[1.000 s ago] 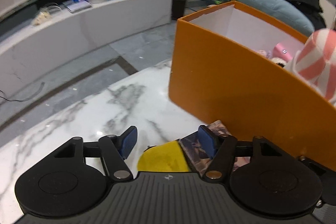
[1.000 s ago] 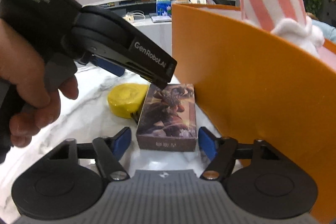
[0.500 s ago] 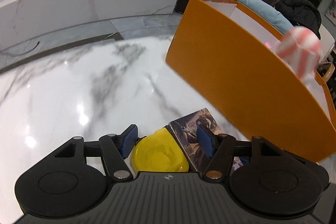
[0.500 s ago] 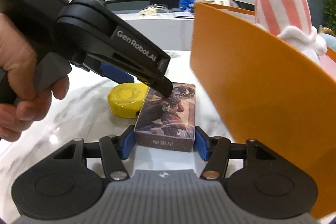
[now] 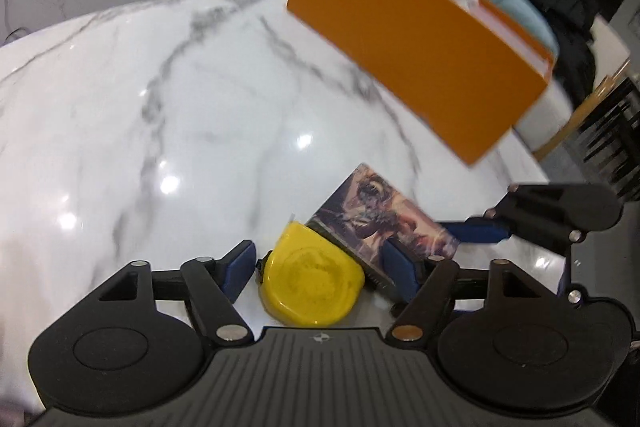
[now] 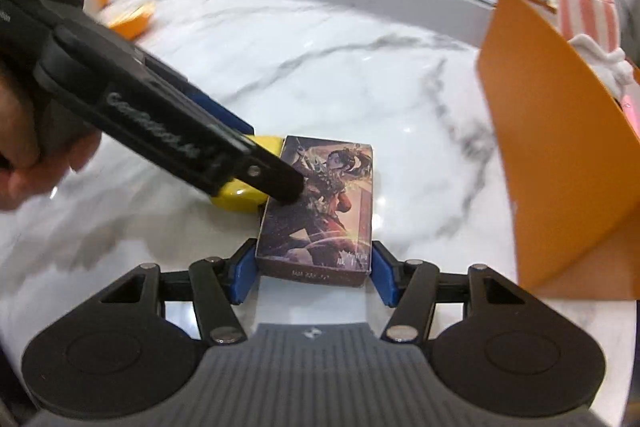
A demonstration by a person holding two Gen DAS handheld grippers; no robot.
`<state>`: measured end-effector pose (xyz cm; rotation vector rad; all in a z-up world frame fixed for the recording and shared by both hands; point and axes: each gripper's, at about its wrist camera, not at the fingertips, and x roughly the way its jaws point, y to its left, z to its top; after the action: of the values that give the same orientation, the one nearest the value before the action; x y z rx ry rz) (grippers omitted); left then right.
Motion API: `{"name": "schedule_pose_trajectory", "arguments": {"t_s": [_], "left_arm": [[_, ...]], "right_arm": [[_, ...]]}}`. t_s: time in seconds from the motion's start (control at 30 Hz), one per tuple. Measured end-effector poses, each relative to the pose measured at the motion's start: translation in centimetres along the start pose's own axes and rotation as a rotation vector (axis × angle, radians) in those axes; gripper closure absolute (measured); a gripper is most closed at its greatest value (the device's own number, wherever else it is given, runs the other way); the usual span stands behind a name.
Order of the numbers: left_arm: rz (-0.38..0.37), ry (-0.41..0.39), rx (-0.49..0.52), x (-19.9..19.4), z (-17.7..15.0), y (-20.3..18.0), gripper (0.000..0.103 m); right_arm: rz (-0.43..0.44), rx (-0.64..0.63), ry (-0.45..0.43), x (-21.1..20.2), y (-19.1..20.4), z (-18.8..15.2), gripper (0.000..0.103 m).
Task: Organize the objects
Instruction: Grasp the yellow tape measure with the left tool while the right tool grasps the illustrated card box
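both hand-held grippers pulled back from orange box [image 5: 416, 67]; left hand-held gripper [image 5: 320, 267] opening.

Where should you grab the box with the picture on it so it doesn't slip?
Grab the picture box by its two long sides, near the end facing the right gripper. It lies flat on the marble table, so those straight, even sides suit the blue pads, which already sit against them. The yellow tape measure crowds its far corner.

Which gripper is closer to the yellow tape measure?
Left. The left gripper has the yellow tape measure between its opening jaws. The right gripper is shut on the card box beside it.
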<state>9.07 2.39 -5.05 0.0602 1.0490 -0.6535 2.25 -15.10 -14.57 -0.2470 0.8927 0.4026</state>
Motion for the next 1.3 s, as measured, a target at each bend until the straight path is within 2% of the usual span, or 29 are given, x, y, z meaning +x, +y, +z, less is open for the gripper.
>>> {"name": "schedule_pose_trajectory", "arguments": {"t_s": [0.03,0.07,0.1,0.13,0.17,0.23,0.33,0.43,0.47,0.53,0.63,0.7,0.77,0.93,1.13,1.3], "left_arm": [[0.037,0.012,0.024,-0.3,-0.1,-0.9,0.018],[0.071,0.009,0.060,-0.5,-0.3,-1.8,0.020],[0.098,-0.003,0.103,-0.7,-0.5,-2.6,0.020],[0.109,-0.013,0.132,-0.7,-0.9,-3.0,0.016],[0.104,-0.021,0.138,-0.7,-1.2,-3.1,0.011],[0.091,-0.018,0.132,-0.6,-1.4,-3.0,0.011],[0.087,-0.005,0.132,-0.4,-1.1,-2.4,0.012],[0.108,0.063,0.149,0.2,-1.4,-1.9,0.018],[0.125,0.070,0.174,0.3,-1.7,-2.0,0.017],[0.146,0.067,0.190,0.3,-1.9,-2.0,0.017],[0.144,0.065,0.180,0.1,-2.0,-2.0,0.019],[0.129,0.056,0.201,0.0,-2.0,-2.4,0.019],[0.111,0.038,0.231,0.0,-1.9,-3.1,0.020],[0.129,0.022,0.277,1.1,-1.7,-3.9,0.021],[0.128,0.028,0.272,1.2,-1.6,-3.5,0.028],[0.127,0.062,0.255,0.7,-1.7,-3.3,0.028]], "right_arm": [[0.006,-0.025,0.015,-0.4,0.1,-0.3,0.042],[0.001,-0.047,0.031,-0.8,0.0,-0.4,0.035],[-0.013,-0.065,0.049,-1.0,0.3,-0.7,0.024],[-0.017,-0.085,0.067,-1.2,0.6,-0.9,0.022],[-0.005,-0.103,0.073,-1.1,-0.1,-0.4,0.022],[0.017,-0.136,0.090,-1.0,0.0,-0.5,0.022],[0.010,-0.127,0.118,-1.2,-0.2,-0.2,0.023],[0.023,-0.091,0.122,-0.5,-1.0,0.7,0.023],[0.019,-0.084,0.129,-0.4,-1.1,0.9,0.024],[0.012,-0.076,0.159,0.0,-1.5,1.4,0.030],[-0.018,-0.071,0.192,0.1,-2.1,1.8,0.030],[0.013,-0.051,0.205,-0.3,-2.5,2.2,0.030],[0.080,0.007,0.201,-0.7,-3.1,2.8,0.027],[0.130,0.139,0.174,-0.6,-4.1,4.0,0.026],[0.091,0.212,0.159,1.0,-3.8,4.8,0.028],[0.070,0.178,0.166,2.1,-2.9,4.8,0.029]]}}
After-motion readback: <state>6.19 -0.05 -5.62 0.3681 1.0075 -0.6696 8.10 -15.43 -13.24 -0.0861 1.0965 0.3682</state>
